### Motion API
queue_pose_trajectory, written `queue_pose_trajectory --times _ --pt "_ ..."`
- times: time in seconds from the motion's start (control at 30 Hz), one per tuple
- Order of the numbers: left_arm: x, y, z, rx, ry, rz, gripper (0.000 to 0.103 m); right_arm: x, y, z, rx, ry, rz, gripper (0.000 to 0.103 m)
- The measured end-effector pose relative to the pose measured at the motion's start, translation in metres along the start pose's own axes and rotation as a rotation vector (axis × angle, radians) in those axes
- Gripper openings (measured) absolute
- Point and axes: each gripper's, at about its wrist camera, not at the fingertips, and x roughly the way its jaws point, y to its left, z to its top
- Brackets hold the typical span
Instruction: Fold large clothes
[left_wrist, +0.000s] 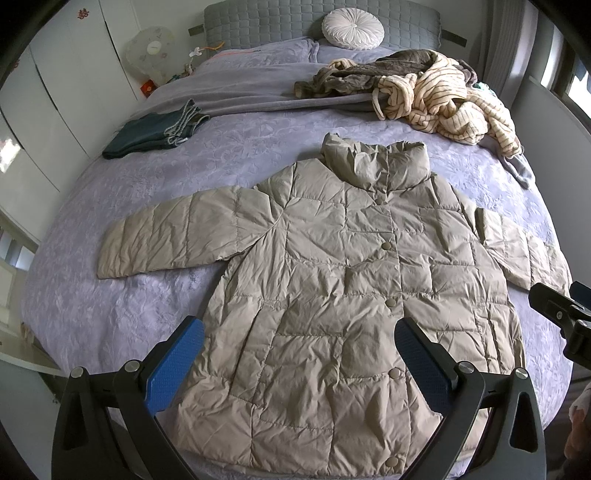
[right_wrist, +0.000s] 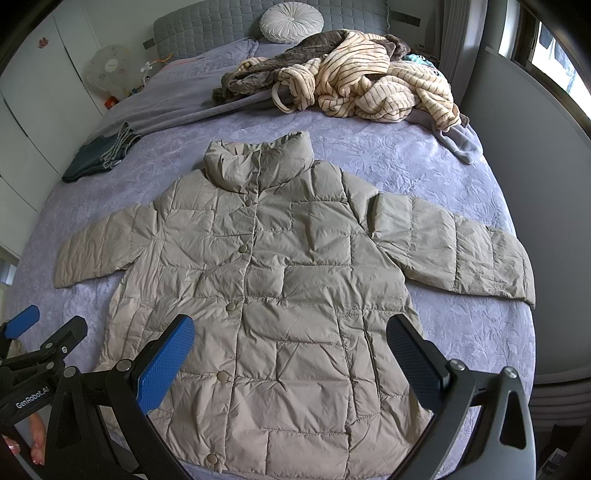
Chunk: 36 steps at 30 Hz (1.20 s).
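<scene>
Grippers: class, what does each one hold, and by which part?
Nothing. The left gripper and right gripper are both open above the jacket.

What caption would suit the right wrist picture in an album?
Open right gripper above a beige puffer jacket spread flat, buttoned, on a purple bed.

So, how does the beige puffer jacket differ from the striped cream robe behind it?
The puffer jacket lies spread flat, sleeves out and front snapped shut; the striped robe sits crumpled in a heap. The jacket is plain, quilted and smooth; the robe is fluffy with dark stripes. The jacket lies nearer the cameras. Both rest on the lilac bedspread.
</scene>
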Motion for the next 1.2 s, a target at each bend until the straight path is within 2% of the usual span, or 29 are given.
queue_pose_trajectory --times 1.2 --pt "-0.0018 0.0017 -0.0022 -0.012 0.006 0.004 0.103 0.0013 -0.0003 -0.0005 -0.003 0.001 0.005 0.103"
